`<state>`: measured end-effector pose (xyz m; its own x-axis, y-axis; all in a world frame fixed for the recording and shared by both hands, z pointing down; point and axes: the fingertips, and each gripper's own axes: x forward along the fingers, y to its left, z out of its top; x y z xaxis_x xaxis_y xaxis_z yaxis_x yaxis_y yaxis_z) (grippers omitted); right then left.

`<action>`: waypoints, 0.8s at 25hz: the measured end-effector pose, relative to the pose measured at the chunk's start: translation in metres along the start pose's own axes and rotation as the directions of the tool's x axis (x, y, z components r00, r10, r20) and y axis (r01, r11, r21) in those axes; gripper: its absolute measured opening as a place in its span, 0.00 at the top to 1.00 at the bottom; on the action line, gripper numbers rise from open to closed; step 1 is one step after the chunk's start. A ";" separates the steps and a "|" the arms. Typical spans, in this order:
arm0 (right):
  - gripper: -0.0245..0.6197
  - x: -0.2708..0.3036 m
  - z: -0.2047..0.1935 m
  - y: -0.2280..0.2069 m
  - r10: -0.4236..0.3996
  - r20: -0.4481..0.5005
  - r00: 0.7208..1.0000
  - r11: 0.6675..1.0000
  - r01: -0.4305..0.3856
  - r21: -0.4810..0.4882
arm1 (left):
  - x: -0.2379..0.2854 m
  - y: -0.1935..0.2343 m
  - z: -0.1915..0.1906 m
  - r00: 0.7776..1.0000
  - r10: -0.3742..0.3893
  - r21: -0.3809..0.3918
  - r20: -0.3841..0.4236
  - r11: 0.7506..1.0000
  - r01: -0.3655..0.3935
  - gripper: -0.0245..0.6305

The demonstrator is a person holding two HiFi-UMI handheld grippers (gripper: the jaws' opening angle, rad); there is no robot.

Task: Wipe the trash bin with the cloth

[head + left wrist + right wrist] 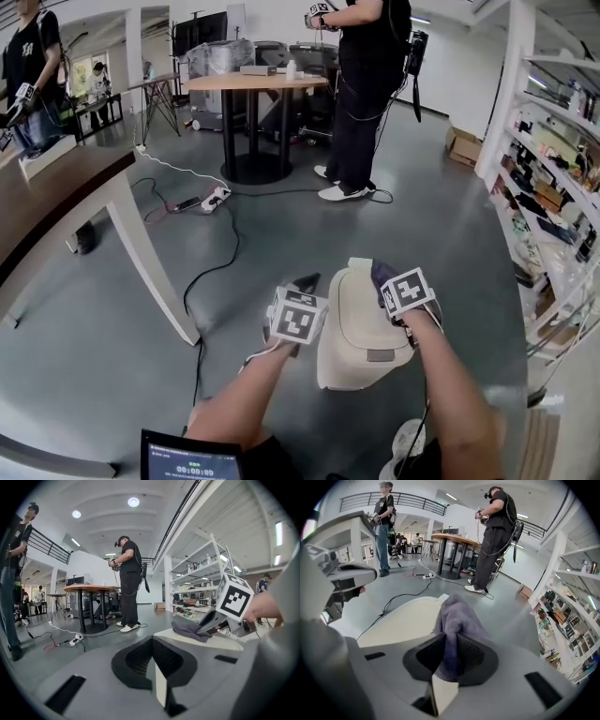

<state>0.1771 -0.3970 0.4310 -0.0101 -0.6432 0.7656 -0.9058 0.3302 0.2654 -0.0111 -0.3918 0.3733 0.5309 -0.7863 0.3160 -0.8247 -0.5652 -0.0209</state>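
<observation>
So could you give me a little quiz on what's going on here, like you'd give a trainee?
1. What does the right gripper hold between its jaws?
A. a sponge
B. a cloth
C. a brush
2. True or false: the left gripper also grips the cloth.
3. On which part of the trash bin does the cloth rest?

Key
1. B. The jaws are shut on the purple-grey cloth.
2. False. Its jaws are together with nothing between them, and it sits beside the bin.
3. On its lid.
</observation>
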 end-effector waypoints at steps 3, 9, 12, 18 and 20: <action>0.85 -0.001 -0.011 -0.013 -0.019 -0.010 1.000 1.000 0.019 0.019 | -0.001 -0.001 -0.002 1.000 0.010 0.022 -0.003 1.000 -0.010 0.96; 0.85 -0.004 -0.028 -0.031 -0.033 -0.014 0.999 0.997 0.034 0.066 | -0.009 -0.006 -0.003 1.000 0.008 0.040 -0.005 0.999 -0.008 0.96; 0.85 -0.006 -0.034 -0.037 -0.053 -0.031 0.998 0.996 0.055 0.068 | -0.017 -0.012 -0.003 1.000 -0.029 -0.019 -0.011 0.999 0.029 0.96; 0.85 -0.039 -0.023 -0.018 -0.031 0.073 0.997 0.997 0.026 0.069 | -0.032 -0.010 0.001 1.000 -0.024 -0.059 0.001 0.998 0.024 0.96; 0.85 -0.054 -0.012 0.004 0.007 0.117 0.993 0.999 -0.011 0.032 | -0.035 -0.008 0.000 1.000 -0.014 -0.049 -0.004 0.999 0.014 0.96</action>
<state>0.1789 -0.3532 0.3979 -0.0657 -0.7174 0.6936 -0.9190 0.3143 0.2381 -0.0229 -0.3600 0.3621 0.5414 -0.7775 0.3199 -0.8260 -0.5629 0.0297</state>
